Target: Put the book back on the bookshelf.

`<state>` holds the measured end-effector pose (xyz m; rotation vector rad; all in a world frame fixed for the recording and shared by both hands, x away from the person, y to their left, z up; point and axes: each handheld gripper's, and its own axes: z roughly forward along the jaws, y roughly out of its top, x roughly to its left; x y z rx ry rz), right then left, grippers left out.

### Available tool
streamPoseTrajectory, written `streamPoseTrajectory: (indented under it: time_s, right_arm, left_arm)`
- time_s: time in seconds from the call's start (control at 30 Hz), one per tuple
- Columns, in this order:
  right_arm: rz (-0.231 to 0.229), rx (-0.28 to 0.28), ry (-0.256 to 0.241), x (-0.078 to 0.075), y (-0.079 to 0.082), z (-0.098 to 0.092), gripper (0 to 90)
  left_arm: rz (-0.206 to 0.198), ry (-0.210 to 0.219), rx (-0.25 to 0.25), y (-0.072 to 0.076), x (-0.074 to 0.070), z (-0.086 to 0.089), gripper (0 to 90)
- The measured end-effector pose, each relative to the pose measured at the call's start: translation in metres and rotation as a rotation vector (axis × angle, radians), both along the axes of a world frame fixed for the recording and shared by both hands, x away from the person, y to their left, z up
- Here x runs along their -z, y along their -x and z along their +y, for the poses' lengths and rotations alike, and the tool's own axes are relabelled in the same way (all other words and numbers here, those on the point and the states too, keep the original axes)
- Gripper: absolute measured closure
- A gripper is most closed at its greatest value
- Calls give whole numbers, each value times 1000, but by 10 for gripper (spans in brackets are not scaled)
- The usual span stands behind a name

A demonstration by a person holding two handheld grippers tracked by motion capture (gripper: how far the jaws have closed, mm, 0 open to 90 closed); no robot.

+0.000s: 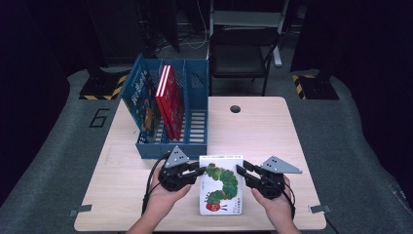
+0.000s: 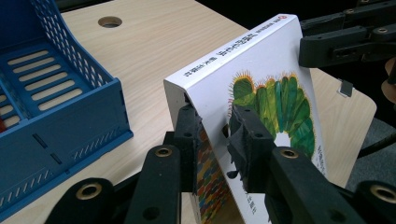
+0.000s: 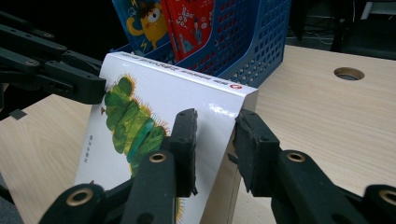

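book [image 1: 221,185] at the near table [image 1: 272,131] edge, spine end tilted up | my left gripper [image 2: 215,135] clamps its left edge, right gripper [image 3: 215,140] its right edge, to lift it level | rack [image 1: 197,146] just behind has a free slot beside the red book [image 1: 170,100]

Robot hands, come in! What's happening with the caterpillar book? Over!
Left gripper and right gripper both clamped on caterpillar book, one each side. Spine edge lifted. Blue rack ahead, right slot free.

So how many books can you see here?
3. The caterpillar book is gripped by the left tool and right tool; the blue book and red book stand in the blue rack.
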<state>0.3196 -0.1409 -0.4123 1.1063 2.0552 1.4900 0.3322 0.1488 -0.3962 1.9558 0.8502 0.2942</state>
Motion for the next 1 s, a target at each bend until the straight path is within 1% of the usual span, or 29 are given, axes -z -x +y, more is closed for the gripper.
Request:
streamPoseTrajectory:
  time_s: [0.03,0.1,0.2,0.23,0.27,0.37,0.4,0.47,0.53,0.57,0.63,0.7,0.73,0.77,0.8,0.83,0.87,0.9,0.93,0.97,1.0]
  right_arm:
    - [-1,-4,3,0,1,-1,702]
    - [-2,-9,10,0,2,-1,699]
    - [6,-11,21,1,4,0,691]
    - [7,-14,22,1,4,0,690]
    - [9,-21,22,2,5,-1,690]
    - [28,-40,28,4,7,-1,689]
    - [28,-46,37,6,7,0,685]
    - [32,-57,38,8,9,0,683]
    - [42,-63,33,8,10,0,685]
    - [41,-66,40,9,10,0,689]
    - [45,-74,54,11,11,0,689]
    - [56,-86,66,14,11,0,689]
    - [61,-90,74,15,11,0,689]
    - [67,-95,74,17,12,0,688]
    - [81,-102,88,20,12,0,687]
    - [91,-105,93,22,12,1,687]
    - [101,-110,105,25,12,1,691]
    - [101,-107,109,28,13,2,690]
    - [91,-106,109,30,14,3,689]
    - [98,-106,109,31,15,3,690]
    - [100,-112,102,32,15,3,691]
  left_arm:
    - [-9,-5,-2,0,0,0,746]
    - [-4,-3,-2,1,0,0,756]
    - [-20,-17,1,2,0,1,767]
    - [-21,-16,3,3,0,1,768]
    - [-14,-4,-3,4,0,0,768]
    - [-17,-13,13,6,0,2,767]
    - [-12,-6,10,7,0,2,766]
    - [-13,-6,15,9,0,2,768]
    - [-7,-19,24,9,2,2,767]
    - [8,-26,31,9,6,0,763]
    - [8,-41,40,10,10,-1,758]
    - [23,-44,48,11,13,-2,762]
    - [24,-50,52,11,14,-2,765]
    - [15,-48,50,12,17,-2,765]
    - [12,-46,50,12,18,-2,767]
    - [20,-41,54,12,19,-1,770]
    - [31,-47,61,12,20,-1,772]
    - [42,-52,69,12,22,-1,772]
    - [49,-62,75,12,24,-1,770]
    - [48,-67,78,12,26,-1,768]
    - [59,-63,79,12,27,-2,764]
